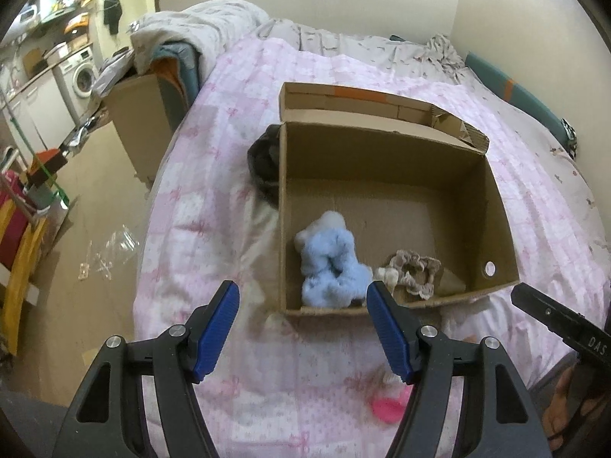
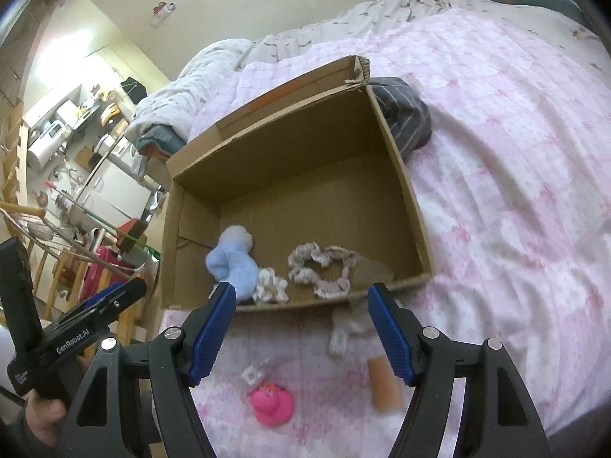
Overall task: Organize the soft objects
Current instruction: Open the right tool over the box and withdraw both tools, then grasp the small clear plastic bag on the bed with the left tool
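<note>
An open cardboard box sits on the pink bedspread. Inside lie a fluffy blue scrunchie, a beige ruffled scrunchie and a small white scrunchie. My left gripper is open and empty, hovering just before the box's near wall. My right gripper is open and empty, above the bedspread near the box's front. A pink rubber duck, a whitish soft item and a tan object lie on the bed outside the box.
A dark striped cloth lies against the box's far side. A rumpled duvet is piled at the head of the bed. A large carton stands beside the bed. The floor at left holds clutter.
</note>
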`<action>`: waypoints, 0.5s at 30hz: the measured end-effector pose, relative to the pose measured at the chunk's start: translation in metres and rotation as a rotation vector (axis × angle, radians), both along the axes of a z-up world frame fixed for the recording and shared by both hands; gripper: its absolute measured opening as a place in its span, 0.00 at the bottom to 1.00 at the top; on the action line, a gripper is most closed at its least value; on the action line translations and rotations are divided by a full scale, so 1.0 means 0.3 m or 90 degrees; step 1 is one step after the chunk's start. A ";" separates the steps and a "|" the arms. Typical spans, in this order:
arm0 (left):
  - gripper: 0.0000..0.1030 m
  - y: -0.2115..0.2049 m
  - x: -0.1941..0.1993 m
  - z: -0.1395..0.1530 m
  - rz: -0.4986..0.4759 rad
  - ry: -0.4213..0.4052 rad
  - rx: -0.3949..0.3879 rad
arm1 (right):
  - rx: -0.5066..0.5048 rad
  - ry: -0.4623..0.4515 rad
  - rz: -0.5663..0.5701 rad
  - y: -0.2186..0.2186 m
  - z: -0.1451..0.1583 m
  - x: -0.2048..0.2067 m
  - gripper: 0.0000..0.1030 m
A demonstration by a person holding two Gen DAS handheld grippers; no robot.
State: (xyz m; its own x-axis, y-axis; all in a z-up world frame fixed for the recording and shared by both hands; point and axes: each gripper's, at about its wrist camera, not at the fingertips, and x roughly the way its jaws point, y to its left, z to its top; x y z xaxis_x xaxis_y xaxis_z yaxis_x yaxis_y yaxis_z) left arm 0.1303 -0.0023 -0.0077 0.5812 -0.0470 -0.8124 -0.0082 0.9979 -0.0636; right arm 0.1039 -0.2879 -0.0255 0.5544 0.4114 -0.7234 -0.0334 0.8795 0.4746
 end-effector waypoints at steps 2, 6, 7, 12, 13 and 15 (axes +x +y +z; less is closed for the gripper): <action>0.65 0.007 -0.021 -0.002 0.005 0.003 -0.002 | 0.001 0.003 -0.004 -0.001 0.001 -0.023 0.73; 0.65 0.015 -0.054 -0.009 -0.002 0.009 -0.006 | 0.012 0.016 -0.017 -0.009 -0.007 -0.064 0.73; 0.65 0.016 -0.060 -0.013 -0.004 0.013 -0.010 | 0.014 0.018 -0.019 -0.009 -0.008 -0.073 0.73; 0.65 0.019 -0.056 -0.044 -0.012 0.039 -0.018 | 0.006 0.025 -0.018 0.008 -0.018 -0.099 0.73; 0.65 0.019 -0.053 -0.052 -0.012 0.046 -0.021 | 0.000 0.028 -0.015 0.009 -0.017 -0.102 0.73; 0.65 0.018 -0.046 -0.069 -0.011 0.065 -0.030 | -0.010 0.036 -0.016 0.007 -0.013 -0.101 0.73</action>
